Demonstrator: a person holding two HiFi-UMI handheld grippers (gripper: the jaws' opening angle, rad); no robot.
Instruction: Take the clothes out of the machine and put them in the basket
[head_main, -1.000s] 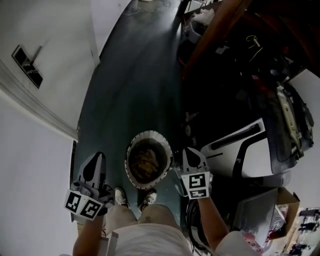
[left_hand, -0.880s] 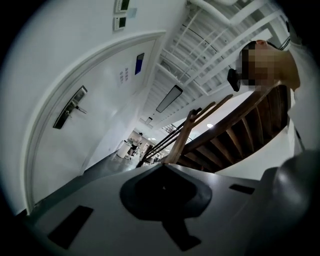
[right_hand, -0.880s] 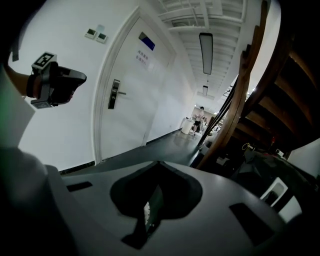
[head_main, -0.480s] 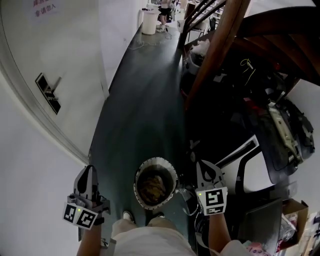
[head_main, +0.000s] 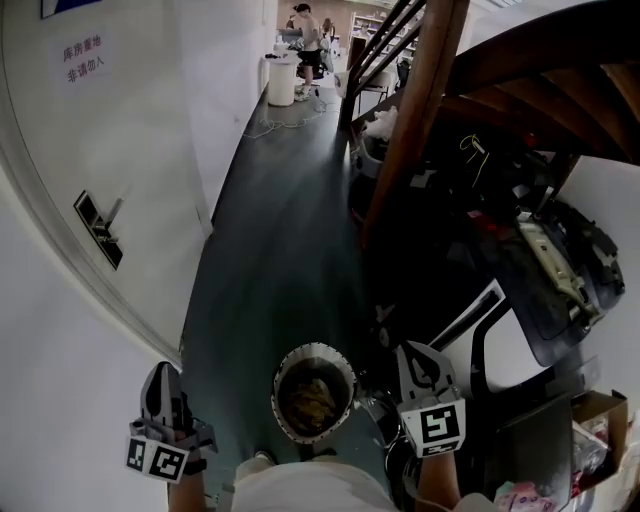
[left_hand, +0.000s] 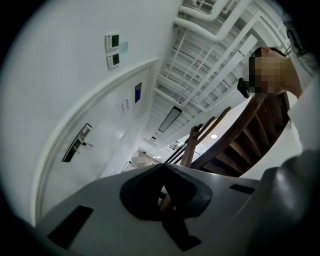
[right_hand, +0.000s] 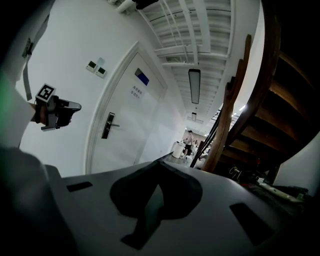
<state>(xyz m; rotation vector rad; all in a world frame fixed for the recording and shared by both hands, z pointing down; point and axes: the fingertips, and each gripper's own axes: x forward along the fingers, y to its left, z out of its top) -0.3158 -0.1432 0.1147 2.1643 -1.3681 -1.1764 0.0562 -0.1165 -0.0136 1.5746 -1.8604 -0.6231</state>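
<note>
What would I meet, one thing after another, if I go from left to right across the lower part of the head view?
left gripper → basket with clothes inside → right gripper → cardboard box

The basket (head_main: 314, 347) stands on the floor (head_main: 280, 240) directly before me, with clothes (head_main: 311, 400) inside it. My left gripper (head_main: 162, 375) is left of the basket and my right gripper (head_main: 417, 352) is right of it, both clear of its rim. The machine (head_main: 510, 355) lies right of my right gripper. A door (head_main: 110, 160) is on the left. A staircase (head_main: 500, 60) is ahead on the right.
</note>
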